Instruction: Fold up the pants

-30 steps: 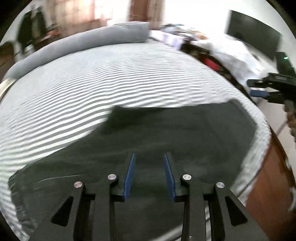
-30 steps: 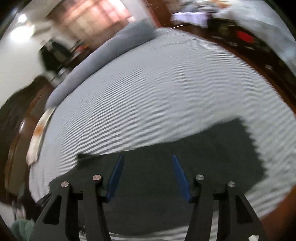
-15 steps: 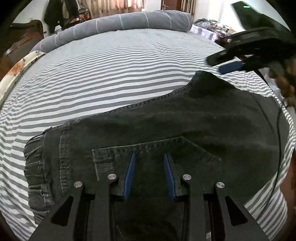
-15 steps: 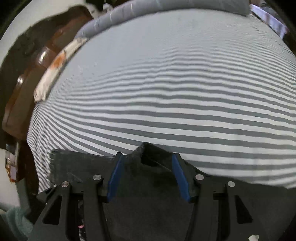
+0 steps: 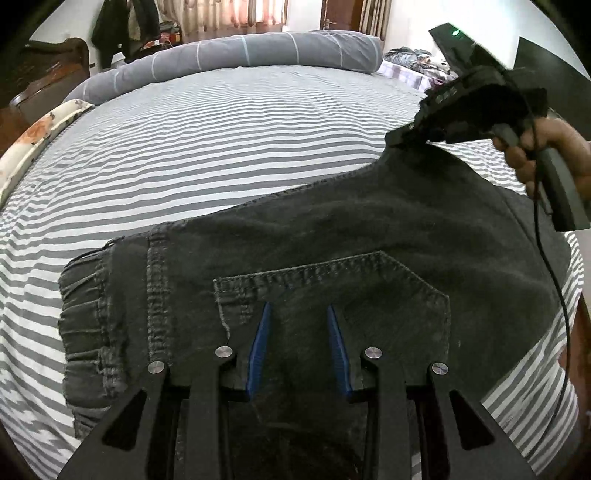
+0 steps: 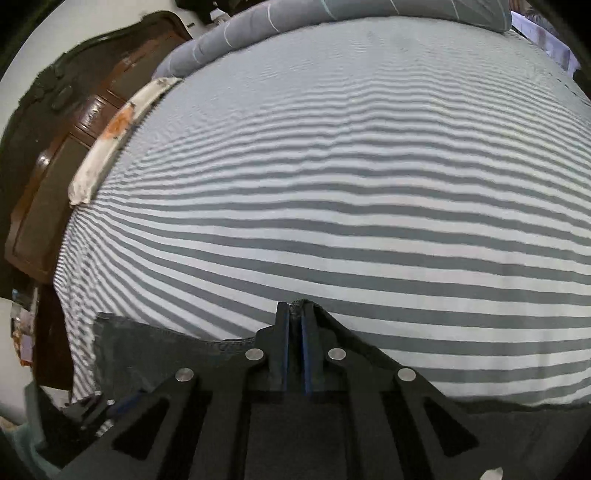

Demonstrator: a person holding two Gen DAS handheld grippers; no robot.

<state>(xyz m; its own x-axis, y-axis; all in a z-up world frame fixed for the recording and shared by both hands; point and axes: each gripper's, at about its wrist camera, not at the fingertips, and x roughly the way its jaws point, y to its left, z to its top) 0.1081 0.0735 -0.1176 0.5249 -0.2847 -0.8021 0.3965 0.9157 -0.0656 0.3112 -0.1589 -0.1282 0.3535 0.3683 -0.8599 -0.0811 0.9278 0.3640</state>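
The right claw (image 6: 294,334) has just closed — clenched on a raised corner of the black pants (image 5: 332,251), a hand (image 5: 546,147) tilting it downward. The left claw (image 5: 298,343) hovers released above the back pocket (image 5: 351,295). The pants lie flat on the striped bed (image 5: 221,140) — bolster (image 5: 236,59) beyond.

Striped bed (image 5: 258,140), grey bolster (image 5: 236,55), curtained window (image 5: 229,14)

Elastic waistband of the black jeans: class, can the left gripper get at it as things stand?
Probably yes: the left gripper hovers open over the back pocket, and nothing covers the waistband just beside it.
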